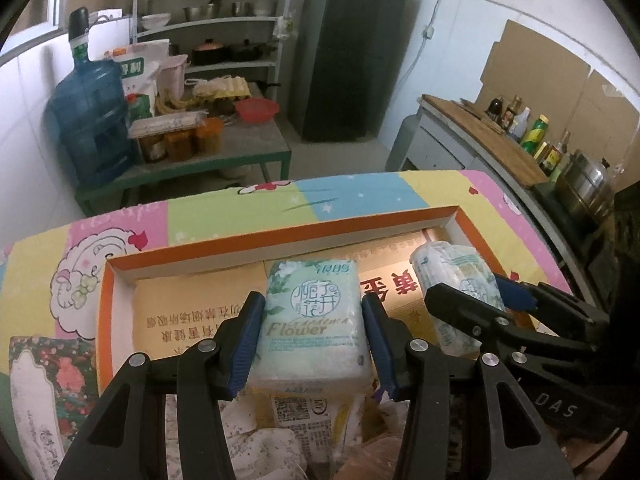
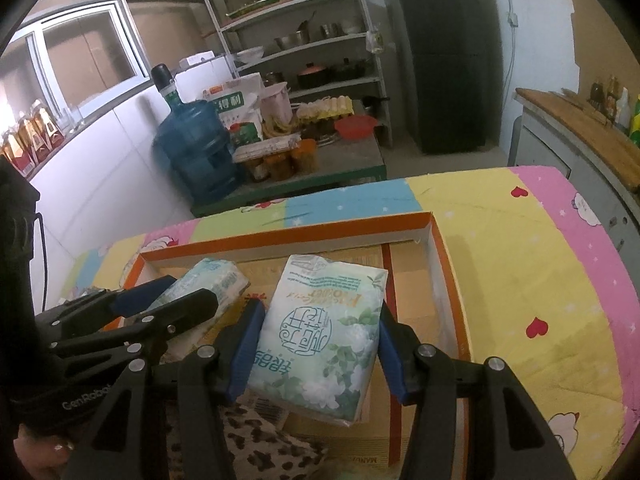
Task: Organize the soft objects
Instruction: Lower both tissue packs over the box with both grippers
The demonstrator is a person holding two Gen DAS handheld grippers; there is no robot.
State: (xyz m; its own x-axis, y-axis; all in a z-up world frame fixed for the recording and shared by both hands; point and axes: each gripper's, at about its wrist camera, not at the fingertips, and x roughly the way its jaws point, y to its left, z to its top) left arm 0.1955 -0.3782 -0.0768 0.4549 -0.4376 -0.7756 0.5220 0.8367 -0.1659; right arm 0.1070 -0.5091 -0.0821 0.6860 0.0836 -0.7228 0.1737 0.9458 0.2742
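My left gripper [image 1: 314, 340] is shut on a pale green tissue pack [image 1: 314, 320] and holds it over the shallow orange-rimmed cardboard box [image 1: 280, 228]. My right gripper [image 2: 316, 344] is shut on a second tissue pack [image 2: 324, 332] over the right part of the same box [image 2: 288, 236]. In the left wrist view the right gripper [image 1: 480, 296] and its pack [image 1: 456, 276] show to the right. In the right wrist view the left gripper [image 2: 172, 292] and its pack [image 2: 208, 284] show to the left.
The box lies on a colourful patchwork cloth [image 2: 520, 260]. Patterned cloth lies below the grippers [image 2: 256, 440]. A flowered item [image 1: 44, 392] sits at the left. Behind stand a water jug [image 1: 90, 120], a low table with jars [image 1: 180, 140], shelves, a fridge [image 1: 344, 48] and a counter with bottles [image 1: 532, 136].
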